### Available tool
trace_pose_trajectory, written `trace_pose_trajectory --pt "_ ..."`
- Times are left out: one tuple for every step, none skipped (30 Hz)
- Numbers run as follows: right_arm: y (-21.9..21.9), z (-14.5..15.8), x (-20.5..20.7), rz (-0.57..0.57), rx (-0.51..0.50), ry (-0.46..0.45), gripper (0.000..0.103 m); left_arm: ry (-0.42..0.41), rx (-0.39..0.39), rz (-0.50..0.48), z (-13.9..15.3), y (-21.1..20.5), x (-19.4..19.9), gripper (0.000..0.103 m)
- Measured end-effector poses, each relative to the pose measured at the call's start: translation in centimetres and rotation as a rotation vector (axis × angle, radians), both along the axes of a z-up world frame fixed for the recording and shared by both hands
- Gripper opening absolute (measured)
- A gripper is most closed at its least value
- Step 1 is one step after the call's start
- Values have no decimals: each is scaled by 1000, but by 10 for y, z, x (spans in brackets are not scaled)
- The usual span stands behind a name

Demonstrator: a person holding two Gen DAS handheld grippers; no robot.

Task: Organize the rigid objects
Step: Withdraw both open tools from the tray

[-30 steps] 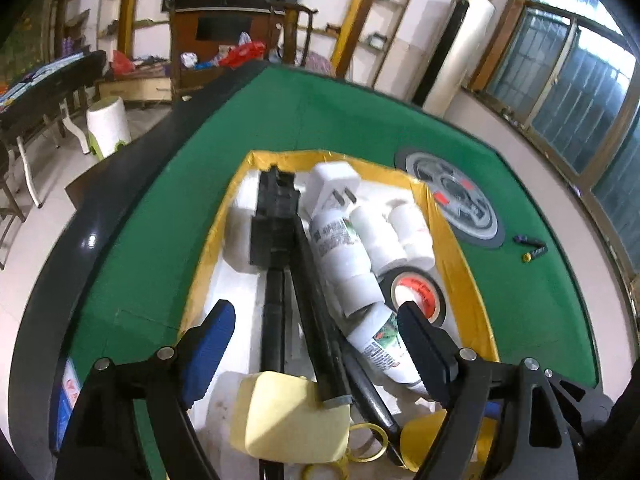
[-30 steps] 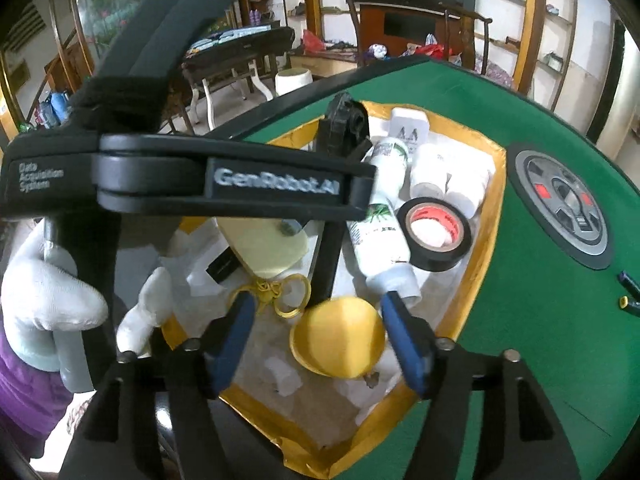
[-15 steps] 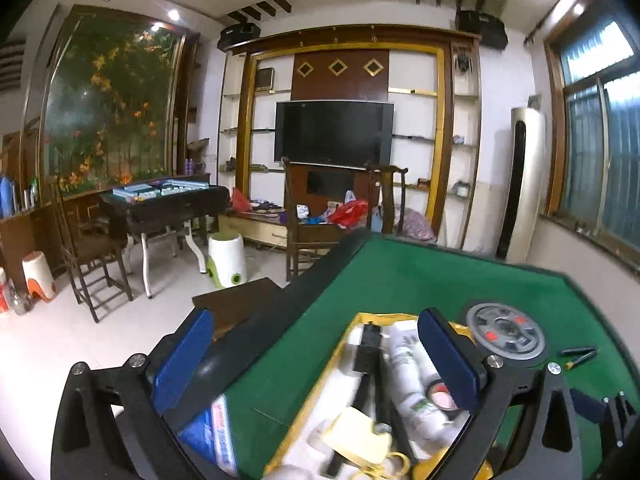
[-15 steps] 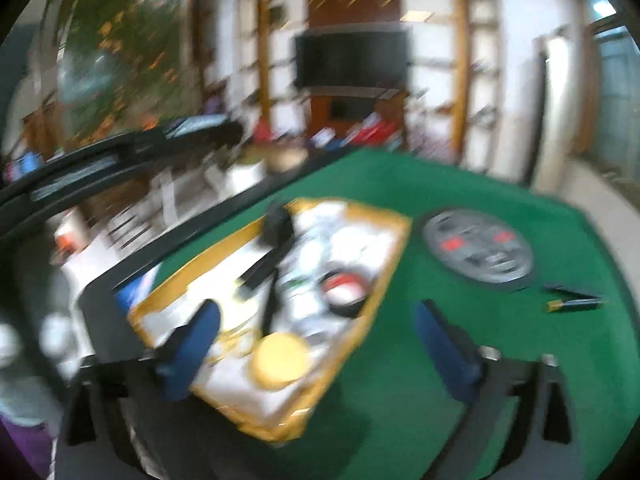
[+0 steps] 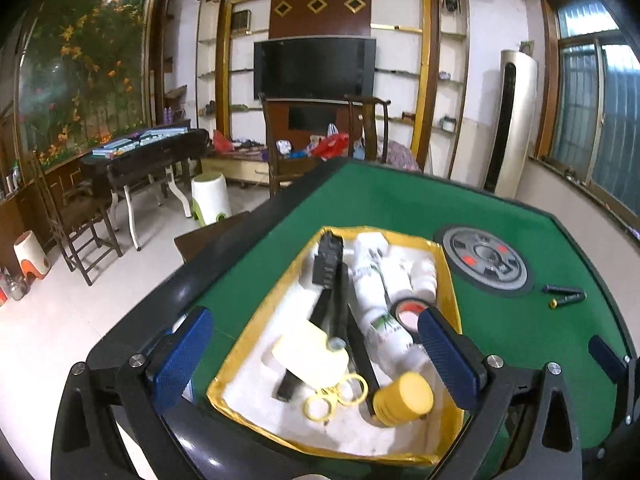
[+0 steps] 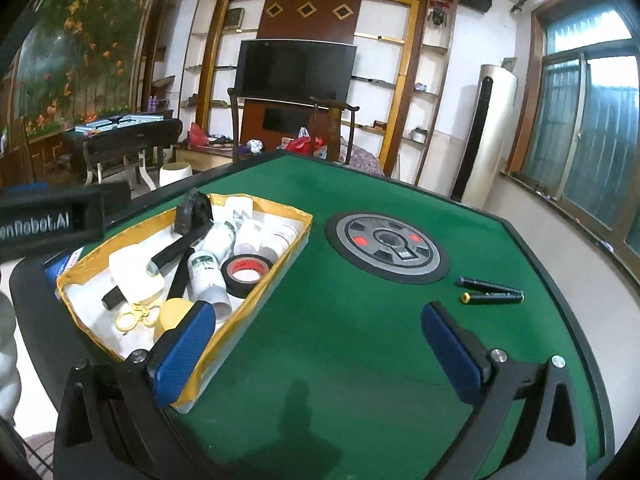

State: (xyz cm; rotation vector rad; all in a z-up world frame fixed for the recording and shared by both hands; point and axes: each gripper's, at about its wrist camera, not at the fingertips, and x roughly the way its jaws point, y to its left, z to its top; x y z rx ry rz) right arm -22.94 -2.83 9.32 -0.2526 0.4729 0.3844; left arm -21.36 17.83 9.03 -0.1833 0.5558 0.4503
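Observation:
A gold-rimmed tray (image 5: pixel 256 320) (image 6: pixel 276 276) sits on the green felt table. It holds a black tool (image 5: pixel 328 264), white bottles (image 5: pixel 372 292), a black tape roll (image 5: pixel 408 312), a pale yellow block (image 5: pixel 310 356), yellow scissors (image 5: pixel 336 396) and a yellow cylinder (image 5: pixel 404 398). My left gripper (image 5: pixel 314 320) hovers open above the tray's near end, with nothing between its pads. My right gripper (image 6: pixel 316 312) stands open over bare felt to the right of the tray. Two dark blue batteries (image 6: pixel 490 292) lie on the felt beyond its right finger.
A round grey panel (image 6: pixel 388 246) is set in the middle of the table (image 6: pixel 360 380). The table's black rim runs along the left. A white-gloved hand (image 6: pixel 6 340) shows at the left edge. Chairs, a side table and a TV wall stand beyond.
Both grippers drew back from close over the tray and tilted up, and their jaws spread wider. The yellow cylinder that sat between the right fingers now lies in the tray.

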Motion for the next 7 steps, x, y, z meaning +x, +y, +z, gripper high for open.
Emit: trace_pose_trajectory --pt "-1 0 2 -1 5 4 103 6 0 -1 -1 -4 0 103" --pt "-3 0 4 0 11 9 103 14 -2 -2 -3 -5 1 103" --pt "-5 0 5 -3 15 12 103 23 -7 -2 -4 -6 2 103" --pt "-7 0 7 -7 17 13 103 34 -8 1 -5 -6 4 103" --pt "-10 0 9 -17 18 15 103 44 -6 3 -7 -8 5 103" --pt "-11 -1 11 -24 20 18 103 52 -6 1 -7 -9 7 103" --pt "-13 -1 14 -26 24 23 103 59 -6 -3 -8 -10 8 103"
